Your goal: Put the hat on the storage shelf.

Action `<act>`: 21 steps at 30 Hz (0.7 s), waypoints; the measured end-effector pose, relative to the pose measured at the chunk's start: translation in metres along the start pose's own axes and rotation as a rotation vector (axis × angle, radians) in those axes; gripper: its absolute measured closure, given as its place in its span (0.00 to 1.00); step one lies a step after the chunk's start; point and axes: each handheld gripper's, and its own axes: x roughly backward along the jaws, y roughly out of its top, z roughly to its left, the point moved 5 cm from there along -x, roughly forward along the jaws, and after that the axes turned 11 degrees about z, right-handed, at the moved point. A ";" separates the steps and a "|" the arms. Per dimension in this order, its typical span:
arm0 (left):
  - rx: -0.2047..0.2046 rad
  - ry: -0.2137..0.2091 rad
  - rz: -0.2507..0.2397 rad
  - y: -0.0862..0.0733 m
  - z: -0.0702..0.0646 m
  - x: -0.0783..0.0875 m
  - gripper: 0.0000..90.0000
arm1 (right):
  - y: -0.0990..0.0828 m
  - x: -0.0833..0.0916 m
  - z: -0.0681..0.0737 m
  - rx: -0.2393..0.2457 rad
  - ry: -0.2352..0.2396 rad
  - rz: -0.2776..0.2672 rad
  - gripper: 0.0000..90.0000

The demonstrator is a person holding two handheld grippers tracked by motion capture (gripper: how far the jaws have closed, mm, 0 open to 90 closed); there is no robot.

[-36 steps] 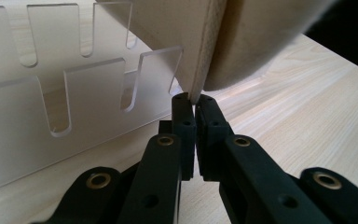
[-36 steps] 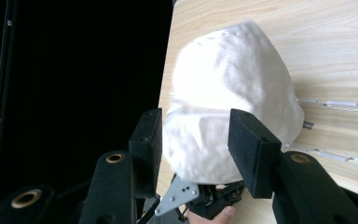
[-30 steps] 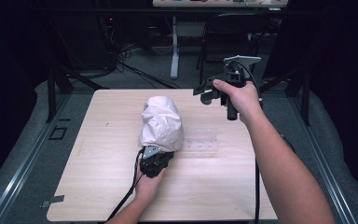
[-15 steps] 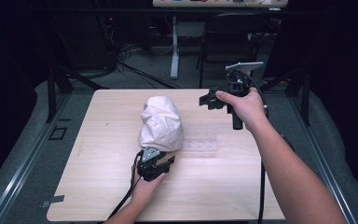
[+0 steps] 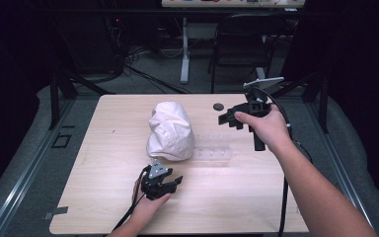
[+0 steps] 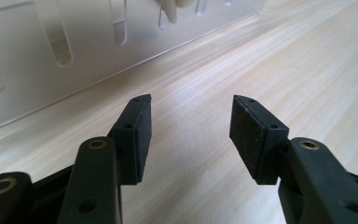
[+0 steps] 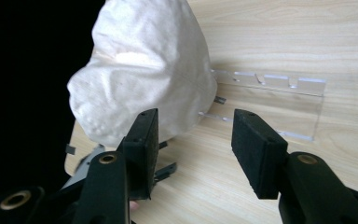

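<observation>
**Both tongs open, white cloth bundle free on desk**

Dark room w/ cables, a chair and a stand behind; light wood desk [image 5: 103, 207] fills the middle of the high view. White cloth bundle [image 5: 170, 131] sits near desk centre, a bit toward the far edge, domed and crumpled. Clear plastic rack [image 5: 212, 150] lies flat just beside it on the right, touching or partly under the cloth edge; can't tell which. Small dark round object [image 5: 218, 106] lies near the far edge, apart from both.

Left tongs [image 5: 173, 181] sit low near the near edge, just in front of the bundle, not touching it. Jaws have just been opening; they stand wide w/ nothing between, bare wood showing in the gap in the left gripper view [image 6: 189, 135], rack [image 6: 37, 60] ahead of them.

Right tongs [image 5: 227, 120] are held above the desk's far right part, to the right of the bundle, pointing toward it. Jaws have just been opening too; wide, nothing between. In the right gripper view [image 7: 193, 149] the bundle [image 7: 144, 70] and rack [image 7: 279, 102] lie beyond the 2 pads, w/ left tongs [image 7: 165, 171] partly visible past the bundle.
</observation>
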 end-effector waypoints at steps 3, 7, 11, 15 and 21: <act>0.011 -0.002 -0.022 -0.002 0.003 0.005 0.54 | -0.004 -0.002 -0.001 0.007 0.000 -0.001 0.56; 0.062 -0.033 -0.019 -0.010 0.017 0.021 0.52 | -0.015 -0.008 -0.007 0.038 -0.021 -0.007 0.53; 0.071 -0.027 0.002 -0.017 0.027 0.029 0.50 | -0.022 -0.012 -0.012 0.044 -0.025 -0.010 0.53; 0.071 -0.010 0.022 -0.028 0.037 0.035 0.49 | -0.030 -0.017 -0.017 0.056 -0.032 -0.013 0.52; 0.091 0.024 0.014 -0.031 0.047 0.040 0.48 | -0.046 -0.026 -0.032 0.078 -0.053 -0.036 0.51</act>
